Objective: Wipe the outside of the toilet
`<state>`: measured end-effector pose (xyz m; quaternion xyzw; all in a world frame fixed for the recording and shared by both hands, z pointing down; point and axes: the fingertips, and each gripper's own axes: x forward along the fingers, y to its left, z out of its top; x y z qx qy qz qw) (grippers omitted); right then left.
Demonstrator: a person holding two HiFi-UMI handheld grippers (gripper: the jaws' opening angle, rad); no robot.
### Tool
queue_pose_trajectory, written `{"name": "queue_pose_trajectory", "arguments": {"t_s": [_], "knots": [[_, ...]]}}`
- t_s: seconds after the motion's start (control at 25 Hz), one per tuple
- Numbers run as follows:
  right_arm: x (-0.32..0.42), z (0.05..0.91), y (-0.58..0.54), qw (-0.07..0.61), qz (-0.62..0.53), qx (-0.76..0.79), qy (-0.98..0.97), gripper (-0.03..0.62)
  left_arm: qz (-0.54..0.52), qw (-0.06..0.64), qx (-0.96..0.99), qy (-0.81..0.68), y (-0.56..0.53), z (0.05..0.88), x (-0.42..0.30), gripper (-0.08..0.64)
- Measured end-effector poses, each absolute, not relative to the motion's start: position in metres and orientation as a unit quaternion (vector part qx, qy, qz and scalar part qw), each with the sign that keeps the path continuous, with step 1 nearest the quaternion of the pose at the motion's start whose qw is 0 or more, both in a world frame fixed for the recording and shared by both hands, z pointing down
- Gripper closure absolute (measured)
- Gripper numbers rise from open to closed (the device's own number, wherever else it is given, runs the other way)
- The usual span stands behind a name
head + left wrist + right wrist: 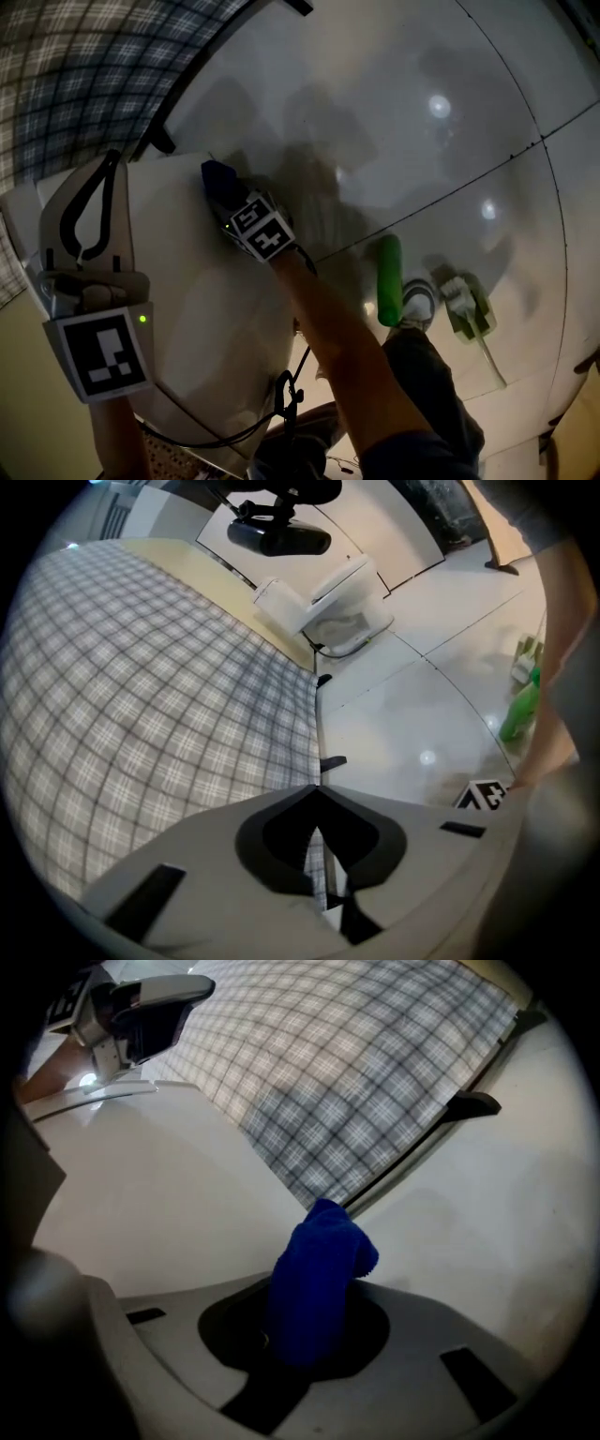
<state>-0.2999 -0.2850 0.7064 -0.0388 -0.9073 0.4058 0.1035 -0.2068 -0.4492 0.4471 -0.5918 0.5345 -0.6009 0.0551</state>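
Hanging nearest, at the left, the left gripper (315,803) has its 2 jaws closed together, with nothing between them. It is over the near left part of the white toilet (197,309). A little farther, the right gripper (236,208) is clamped on a blue cloth (321,1269), and the end of the cloth is at the toilet's far edge. To the right, on the glossy tiled floor (403,122), a green bottle (390,279) is just beside the person's shoe (418,305). Farthest, at the left, is a grey plaid fabric (84,66).
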Motion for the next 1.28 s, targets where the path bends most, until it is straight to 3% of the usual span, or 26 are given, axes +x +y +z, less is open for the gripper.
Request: {"name": "queue_pose_trajectory", "arguments": {"t_s": [0.32, 0.64, 1.0, 1.28], "knots": [[-0.186, 0.728, -0.202, 0.185, 0.424, -0.028, -0.886, 0.517, -0.590, 0.023, -0.591, 0.549, -0.432, 0.449, -0.195, 0.545], [-0.082, 0.693, -0.112, 0.224, 0.454, -0.002, -0.862, 0.517, -0.554, 0.002, -0.644, 0.528, -0.390, 0.445, -0.115, 0.545], [-0.053, 0.664, -0.102, 0.209, 0.438, 0.047, -0.873, 0.517, -0.494, 0.021, -0.668, 0.556, -0.364, 0.424, -0.074, 0.545], [-0.034, 0.568, -0.166, 0.149, 0.385, 0.124, -0.902, 0.517, -0.414, 0.002, -0.688, 0.596, -0.345, 0.357, -0.036, 0.545]]}}
